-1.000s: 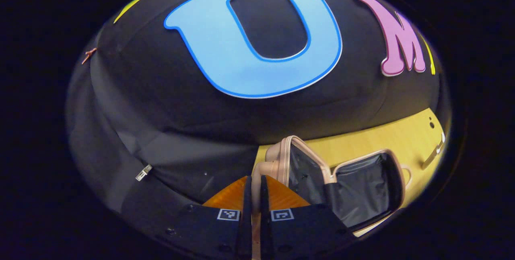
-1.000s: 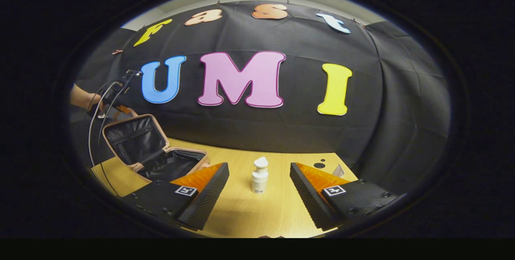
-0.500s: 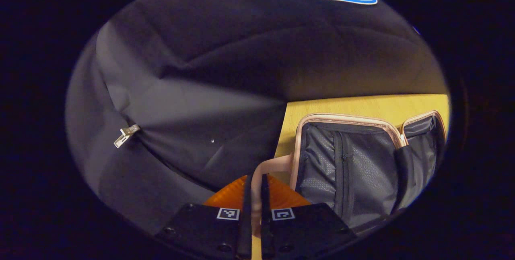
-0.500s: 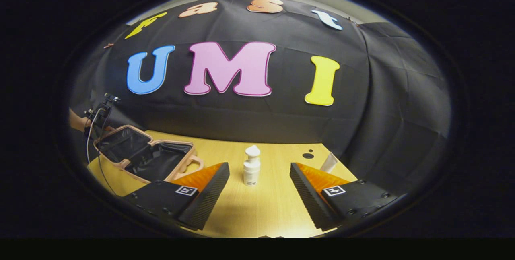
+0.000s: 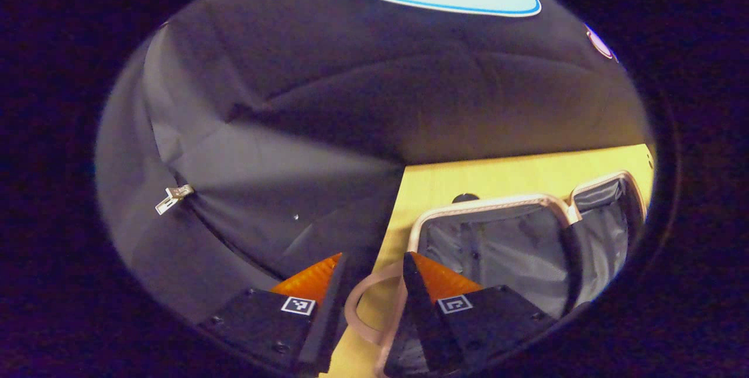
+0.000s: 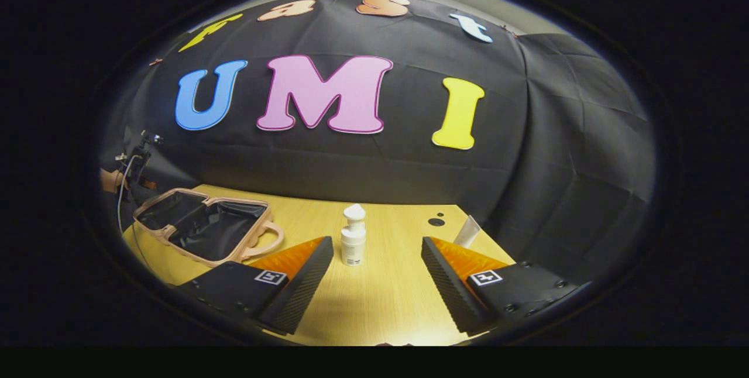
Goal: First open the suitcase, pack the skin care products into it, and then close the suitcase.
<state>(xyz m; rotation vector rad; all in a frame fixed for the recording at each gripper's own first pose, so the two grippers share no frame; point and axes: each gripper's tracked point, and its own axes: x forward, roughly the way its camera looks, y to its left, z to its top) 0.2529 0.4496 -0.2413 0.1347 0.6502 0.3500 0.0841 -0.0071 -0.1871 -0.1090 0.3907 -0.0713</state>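
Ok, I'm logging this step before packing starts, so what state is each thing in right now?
suitcase: open, both halves lying flat on the table, nothing inside.
suitcase handle: loose between the left claw's fingers, not gripped.
pump bottle: upright on the table, outside the suitcase.
tube: at the table's far edge, unpacked.
left claw: open.
right claw: open, holding nothing.

**Where my two cameras look**

My left gripper view sits low and very near the open suitcase (image 5: 503, 243), facing the wall corner at the table's (image 5: 497, 173) far left. My right gripper view stands farther back, facing the far wall. Both views share the suitcase (image 6: 202, 229) and table (image 6: 374, 296).
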